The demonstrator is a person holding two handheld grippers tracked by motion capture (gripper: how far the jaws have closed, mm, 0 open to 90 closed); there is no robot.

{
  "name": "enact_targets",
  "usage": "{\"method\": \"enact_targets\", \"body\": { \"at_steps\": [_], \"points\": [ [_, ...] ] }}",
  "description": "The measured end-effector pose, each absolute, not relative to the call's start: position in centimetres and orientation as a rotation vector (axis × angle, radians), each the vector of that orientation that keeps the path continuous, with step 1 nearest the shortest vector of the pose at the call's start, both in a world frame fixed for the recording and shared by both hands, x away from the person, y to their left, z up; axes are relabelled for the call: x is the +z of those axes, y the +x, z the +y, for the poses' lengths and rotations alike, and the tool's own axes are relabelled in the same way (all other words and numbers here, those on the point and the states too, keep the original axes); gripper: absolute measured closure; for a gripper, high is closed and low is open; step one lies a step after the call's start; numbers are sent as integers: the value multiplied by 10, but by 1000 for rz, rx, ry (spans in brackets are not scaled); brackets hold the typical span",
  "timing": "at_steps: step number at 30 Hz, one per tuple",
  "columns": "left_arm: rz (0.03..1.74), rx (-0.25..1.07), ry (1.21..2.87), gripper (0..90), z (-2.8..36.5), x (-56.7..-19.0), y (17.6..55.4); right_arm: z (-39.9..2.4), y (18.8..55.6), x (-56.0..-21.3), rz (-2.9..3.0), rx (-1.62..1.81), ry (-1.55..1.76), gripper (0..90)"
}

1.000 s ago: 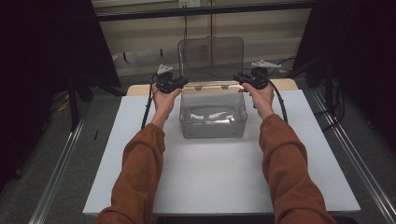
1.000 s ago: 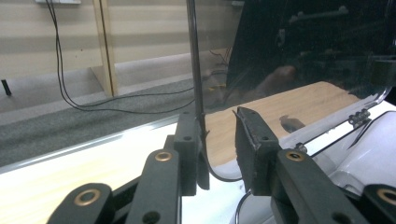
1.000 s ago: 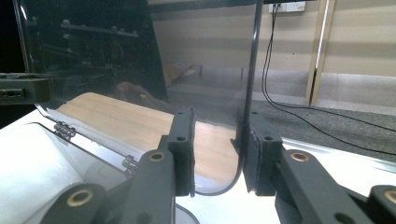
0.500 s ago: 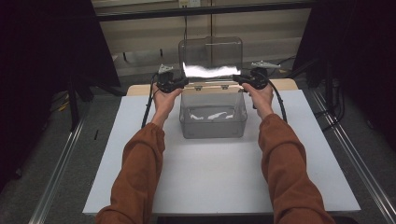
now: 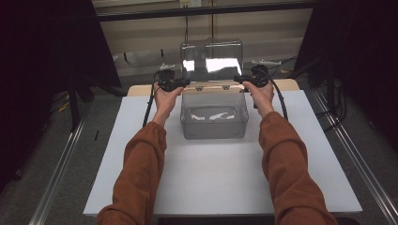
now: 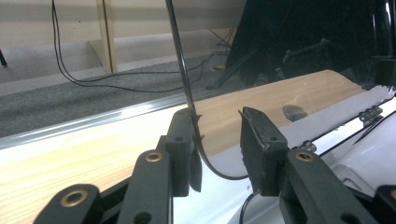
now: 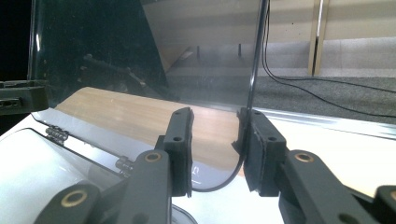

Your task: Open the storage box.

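lid (image 5: 212,60) now upright behind the clear box (image 5: 214,115), raised from its lower tilt a second ago. left gripper (image 5: 177,83) and right gripper (image 5: 245,80) flank the lid's lower corners; left jaws have just been opening, lid edge loose between both pairs, one pad touching. box sits mid-table (image 5: 141,187), probably propped open for access.

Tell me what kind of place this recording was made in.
Probably a lab or workshop set up for recording, not a home. A bare white table stands on grey carpet, metal rails run along both sides, and loose cables trail across the floor.
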State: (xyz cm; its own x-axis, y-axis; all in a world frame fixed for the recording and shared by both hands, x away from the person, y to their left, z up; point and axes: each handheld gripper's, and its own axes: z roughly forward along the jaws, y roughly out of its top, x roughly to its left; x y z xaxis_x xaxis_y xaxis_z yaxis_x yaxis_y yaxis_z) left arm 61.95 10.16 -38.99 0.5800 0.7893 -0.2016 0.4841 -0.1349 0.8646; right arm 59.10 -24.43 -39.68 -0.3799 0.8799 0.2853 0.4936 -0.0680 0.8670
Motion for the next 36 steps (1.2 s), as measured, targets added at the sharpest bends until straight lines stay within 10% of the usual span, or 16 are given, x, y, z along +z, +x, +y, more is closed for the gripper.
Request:
{"method": "enact_targets", "body": {
  "at_steps": [36],
  "points": [
    [1123, 323, 1771, 538, 98, -400, 626, -240, 598, -410, 1810, 1430, 1548, 554]
  ]
}}
